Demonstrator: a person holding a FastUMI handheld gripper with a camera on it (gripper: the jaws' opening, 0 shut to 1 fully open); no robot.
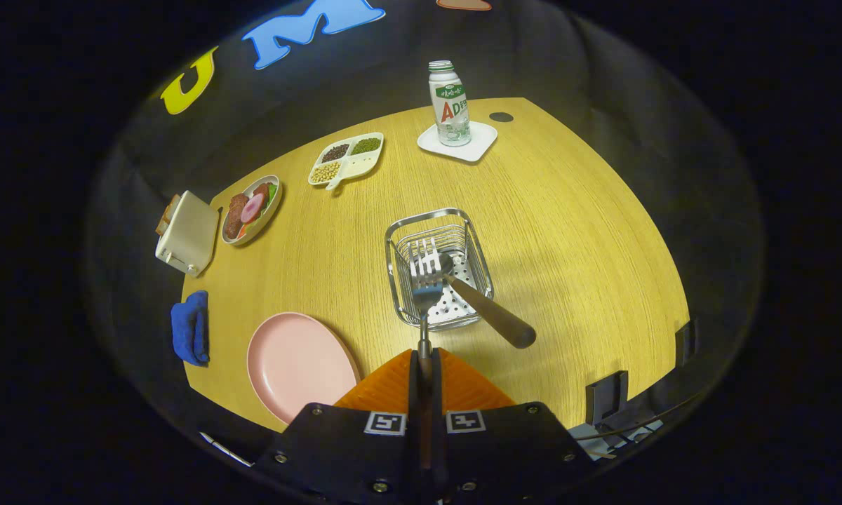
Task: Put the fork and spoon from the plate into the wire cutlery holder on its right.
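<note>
In the gripper view the gripper (422,365) is held above the wooden worktop (568,231), angled down toward it, and its two fingers (393,386) are clenched together on the thin metal stem of a fork (425,284). The fork reaches forward from the fingertips, its shiny tines hanging over the open top of the wire cutlery holder (438,266). That holder is a squarish basket of bright steel wire with rounded corners and a perforated floor. A spoon (480,301) already leans inside it, bowl down among the wires, its smooth brown handle slanting out over the rim on the right. Left of the fingers lies the pink plate (298,365), round, matte and bare. A folded blue cloth (190,327) sits beyond the plate's left side. Farther off are a cream toaster (186,233), a dish of sliced food (251,208), a divided white tray of beans (346,159), and a clear bottle (450,103) upright on a square white coaster (457,142).
</note>
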